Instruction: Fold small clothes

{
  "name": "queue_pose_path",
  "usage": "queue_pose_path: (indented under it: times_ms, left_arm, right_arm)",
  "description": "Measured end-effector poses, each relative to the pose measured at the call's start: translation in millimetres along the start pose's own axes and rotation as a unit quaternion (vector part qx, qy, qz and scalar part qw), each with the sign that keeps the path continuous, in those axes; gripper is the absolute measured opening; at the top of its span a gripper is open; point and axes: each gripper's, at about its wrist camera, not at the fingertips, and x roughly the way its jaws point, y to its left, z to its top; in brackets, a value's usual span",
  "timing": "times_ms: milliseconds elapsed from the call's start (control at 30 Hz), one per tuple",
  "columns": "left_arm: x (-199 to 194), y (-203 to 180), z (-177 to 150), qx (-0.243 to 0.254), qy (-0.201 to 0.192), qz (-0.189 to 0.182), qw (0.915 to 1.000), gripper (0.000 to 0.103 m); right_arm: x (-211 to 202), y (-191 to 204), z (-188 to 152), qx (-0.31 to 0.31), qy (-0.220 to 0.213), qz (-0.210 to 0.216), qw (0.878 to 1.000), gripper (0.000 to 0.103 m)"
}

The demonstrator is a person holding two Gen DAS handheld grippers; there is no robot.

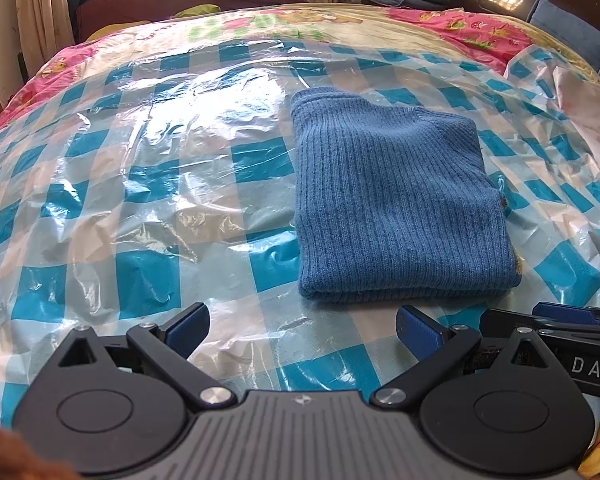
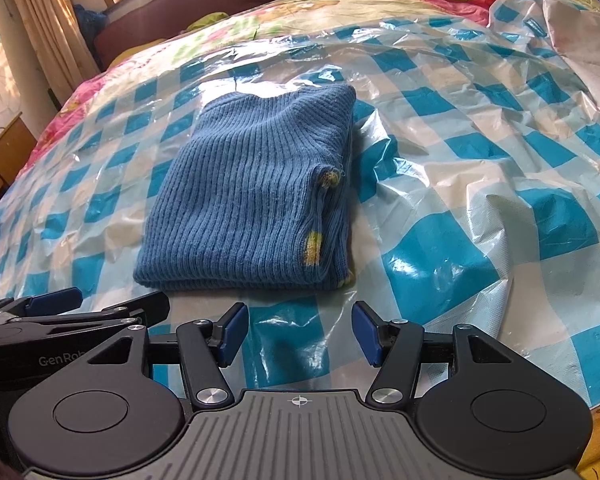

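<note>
A small blue ribbed knit sweater (image 1: 396,204) lies folded into a compact rectangle on the checked plastic sheet (image 1: 140,184). It also shows in the right wrist view (image 2: 252,204), with yellow trim at its right edge. My left gripper (image 1: 302,330) is open and empty, just short of the sweater's near edge. My right gripper (image 2: 298,332) is open and empty, also just in front of the sweater's near edge. The right gripper's body shows at the right in the left wrist view (image 1: 572,332); the left gripper's body shows at the left in the right wrist view (image 2: 60,320).
The blue-and-white checked plastic sheet (image 2: 480,200) covers a bed with a pink and yellow printed quilt (image 1: 460,28). A dark sofa (image 1: 188,0) and curtains (image 1: 40,8) stand beyond the bed. A wooden cabinet (image 2: 4,152) stands at the left.
</note>
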Motion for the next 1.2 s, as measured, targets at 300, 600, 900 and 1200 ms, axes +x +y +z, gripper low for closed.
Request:
queue_pose_path:
  times_ms: [300, 600, 900, 1200]
  left_arm:
    - [-1.1, -0.7, 0.3, 0.003, -0.001, 0.003, 1.0, 0.103]
    - [-1.4, 0.1, 0.3, 0.001, 0.001, 0.003, 1.0, 0.103]
    - [-1.1, -0.2, -0.6, 0.0, 0.002, 0.003, 1.0, 0.103]
    - [-1.0, 0.0, -0.7, 0.0, 0.002, 0.004, 1.0, 0.103]
  right_arm:
    - [0.5, 0.2, 0.0, -0.001, 0.001, 0.0, 1.0, 0.058]
    - [0.5, 0.6, -0.1, -0.001, 0.001, 0.0, 1.0, 0.058]
    - [0.3, 0.7, -1.3, -0.001, 0.002, 0.0, 1.0, 0.058]
    - [0.1, 0.9, -1.3, -0.001, 0.002, 0.0, 1.0, 0.058]
